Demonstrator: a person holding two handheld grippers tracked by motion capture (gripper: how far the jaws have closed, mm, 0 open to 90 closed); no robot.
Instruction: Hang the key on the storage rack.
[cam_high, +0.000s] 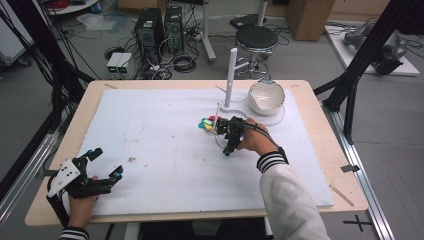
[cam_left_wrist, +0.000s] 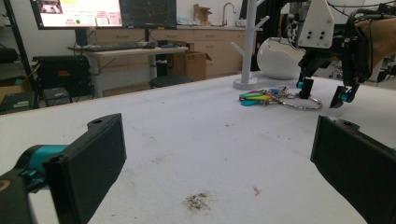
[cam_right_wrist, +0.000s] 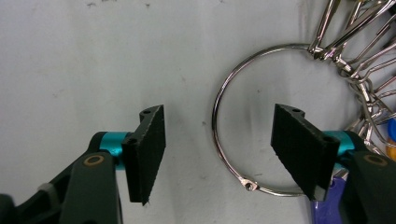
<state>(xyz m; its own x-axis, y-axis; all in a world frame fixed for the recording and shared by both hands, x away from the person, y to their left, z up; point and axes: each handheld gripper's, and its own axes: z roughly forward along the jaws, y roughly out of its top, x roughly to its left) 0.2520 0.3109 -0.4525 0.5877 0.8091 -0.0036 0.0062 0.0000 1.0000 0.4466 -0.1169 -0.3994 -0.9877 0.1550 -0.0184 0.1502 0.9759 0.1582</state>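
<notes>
A metal key ring (cam_right_wrist: 214, 119) with several clips and coloured tags (cam_high: 207, 123) lies flat on the white foam board (cam_high: 165, 135). My right gripper (cam_right_wrist: 219, 135) points straight down over it, open. The ring's near arc lies between the two black pads, which do not touch it. In the high view the right gripper (cam_high: 225, 141) sits just right of the tags, held by a hand in a striped cuff. My left gripper (cam_high: 106, 162) rests at the board's near left corner, open and holding nothing. The left gripper view looks across the board to the tags (cam_left_wrist: 254, 97) and the right gripper (cam_left_wrist: 324, 91).
A white bowl (cam_high: 266, 97) and a tall white peg stand (cam_high: 231, 75) sit on a clear base at the back right, just beyond the keys. A dark dirt speck (cam_high: 132, 160) marks the board. The wooden table (cam_high: 325, 145) edges surround the board.
</notes>
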